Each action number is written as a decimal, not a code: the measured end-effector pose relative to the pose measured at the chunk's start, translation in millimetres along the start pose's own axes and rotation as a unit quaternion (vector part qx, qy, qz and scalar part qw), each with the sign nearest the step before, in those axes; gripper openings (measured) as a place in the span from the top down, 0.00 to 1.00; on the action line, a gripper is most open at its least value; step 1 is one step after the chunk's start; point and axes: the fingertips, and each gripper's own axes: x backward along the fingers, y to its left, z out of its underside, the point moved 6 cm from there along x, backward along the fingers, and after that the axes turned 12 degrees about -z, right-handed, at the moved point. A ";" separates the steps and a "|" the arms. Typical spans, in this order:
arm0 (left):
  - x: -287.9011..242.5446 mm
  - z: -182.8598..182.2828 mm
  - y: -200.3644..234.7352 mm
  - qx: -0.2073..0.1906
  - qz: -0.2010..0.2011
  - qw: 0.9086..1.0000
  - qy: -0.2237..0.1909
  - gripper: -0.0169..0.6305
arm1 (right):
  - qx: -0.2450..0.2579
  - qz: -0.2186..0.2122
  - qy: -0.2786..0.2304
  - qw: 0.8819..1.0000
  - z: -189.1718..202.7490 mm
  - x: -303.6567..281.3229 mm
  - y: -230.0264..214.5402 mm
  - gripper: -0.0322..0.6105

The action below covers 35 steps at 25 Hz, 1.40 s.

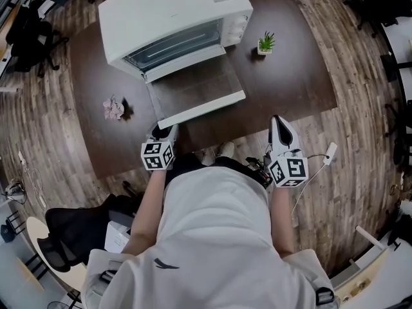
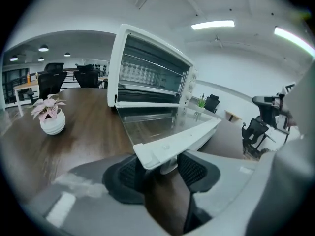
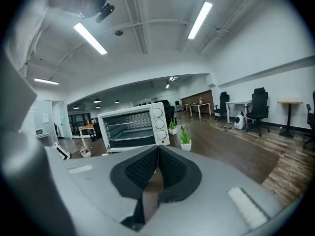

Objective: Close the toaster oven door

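Toaster oven door (image 1: 196,95), white-rimmed glass, lies flat between spread fingers (image 2: 123,181) of left gripper (image 1: 165,132); right gripper (image 1: 279,124) fingers closed.

Ceiling strip lights (image 3: 199,21) are shining bright, cool and even above the right gripper (image 3: 157,154). Fisheye bending is darkening both gripper views' corners. Just ahead of the left gripper (image 2: 162,168), the glass door (image 2: 157,124) is catching soft reflections.

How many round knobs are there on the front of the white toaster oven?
3. All are in one vertical column on the right-hand panel of the white toaster oven: the top knob, the middle knob and the bottom knob. None seems hidden.
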 end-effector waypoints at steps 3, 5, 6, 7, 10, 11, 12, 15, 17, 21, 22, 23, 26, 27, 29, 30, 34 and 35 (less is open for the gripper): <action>6.4 -8.2 -0.6 0.017 0.002 1.000 -0.016 0.68 | 0.001 -0.007 -0.001 1.000 -2.0 -5.3 0.0 0.94; 12.4 -19.0 -0.1 0.019 0.000 0.999 -0.032 0.69 | 0.000 -0.010 0.000 1.000 -2.3 -8.5 -0.4 0.94; 15.7 -26.0 0.4 0.016 -0.002 0.999 -0.041 0.70 | -0.001 -0.011 0.000 1.000 -2.3 -10.0 -0.6 0.94; 19.3 -33.7 0.9 0.012 -0.003 0.999 -0.050 0.72 | -0.002 -0.012 0.000 1.000 -2.3 -11.3 -0.6 0.94; 29.6 -57.3 1.9 0.004 0.004 0.997 -0.073 0.71 | -0.003 -0.015 0.001 1.000 -3.0 -15.3 0.2 0.94; 32.4 -65.2 2.2 0.006 0.008 0.997 -0.080 0.70 | -0.002 -0.016 0.001 1.000 -3.6 -16.8 0.6 0.94; 35.4 -73.5 2.5 0.010 0.012 0.996 -0.088 0.70 | -0.002 -0.018 0.000 1.000 -4.5 -18.4 1.2 0.94; 45.3 -100.1 4.9 0.035 0.017 0.992 -0.118 0.74 | 0.000 -0.025 -0.002 1.000 -7.1 -24.8 4.2 0.94; 48.0 -116.0 8.8 0.058 0.022 0.991 -0.122 0.74 | 0.005 -0.031 0.001 1.000 -8.7 -30.9 5.9 0.94; 48.4 -136.4 14.8 0.087 0.040 0.990 -0.104 0.74 | 0.010 -0.040 0.004 0.999 -12.3 -41.8 9.2 0.94; 48.6 -140.1 15.6 0.090 0.040 0.990 -0.097 0.74 | 0.011 -0.042 0.005 0.999 -13.7 -43.8 10.0 0.94; 48.7 -143.8 16.4 0.092 0.040 0.991 -0.087 0.74 | 0.013 -0.043 0.005 0.999 -15.3 -45.7 10.8 0.94; 47.7 -156.5 20.0 0.102 0.043 0.992 -0.060 0.74 | 0.017 -0.045 0.006 0.999 -18.7 -51.2 11.8 0.94; 47.1 -161.3 21.9 0.109 0.047 0.992 -0.051 0.74 | 0.018 -0.045 0.007 0.999 -19.5 -52.6 11.8 0.94; 45.8 -172.2 27.0 0.129 0.059 0.989 -0.038 0.74 | 0.020 -0.045 0.009 0.999 -21.0 -54.7 11.8 0.94; 44.7 -178.6 30.4 0.145 0.067 0.986 -0.036 0.74 | 0.020 -0.044 0.009 0.999 -21.5 -55.7 12.0 0.94; 33.6 -209.6 47.1 0.239 0.116 0.962 -0.055 0.74 | 0.017 -0.044 0.013 0.999 -21.3 -61.2 11.4 0.94; 29.9 -217.9 50.8 0.264 0.127 0.954 -0.063 0.74 | 0.017 -0.045 0.015 0.999 -21.1 -62.8 11.3 0.94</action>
